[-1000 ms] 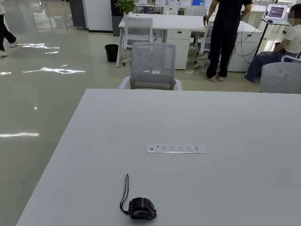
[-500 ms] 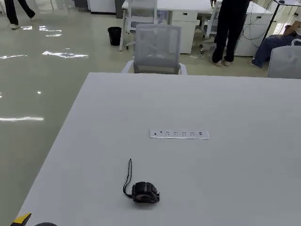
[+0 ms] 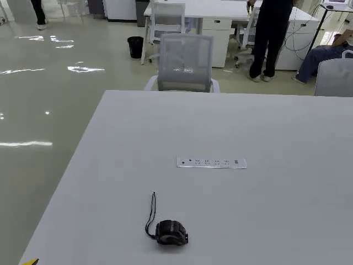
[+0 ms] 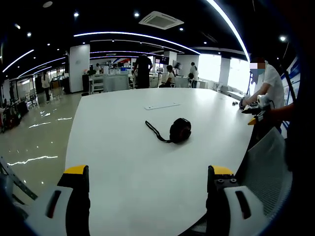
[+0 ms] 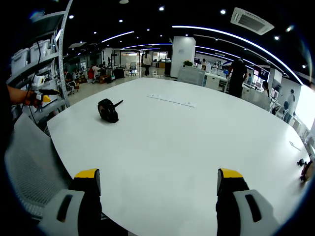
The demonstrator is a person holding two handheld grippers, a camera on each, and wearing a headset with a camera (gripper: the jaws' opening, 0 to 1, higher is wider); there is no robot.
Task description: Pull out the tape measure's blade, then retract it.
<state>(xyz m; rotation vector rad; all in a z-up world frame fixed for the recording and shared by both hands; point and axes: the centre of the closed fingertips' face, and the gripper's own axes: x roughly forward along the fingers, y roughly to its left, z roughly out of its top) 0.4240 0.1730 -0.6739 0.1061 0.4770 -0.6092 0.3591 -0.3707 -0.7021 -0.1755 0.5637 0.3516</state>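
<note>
A black tape measure [image 3: 171,232] lies on the white table [image 3: 276,221] near its front edge. Its wrist strap [image 3: 151,210] trails toward the far side, and no blade is out. In the left gripper view the tape measure [image 4: 180,130] sits well ahead of my left gripper [image 4: 148,172], which is open and holds nothing. My right gripper [image 5: 159,174] is also open, low at the table's near edge, with the tape measure [image 5: 108,110] far off to its upper left. A yellow fingertip [image 3: 30,261] of a gripper pokes in at the bottom left of the head view.
A white power strip [image 3: 212,163] lies flat on the table beyond the tape measure. A grey mesh chair [image 3: 186,63] stands at the far edge. People and desks are farther back, with glossy floor to the left.
The head camera has tilted down, so the table and tape measure sit higher in the picture. The tape measure has not moved on the table.
</note>
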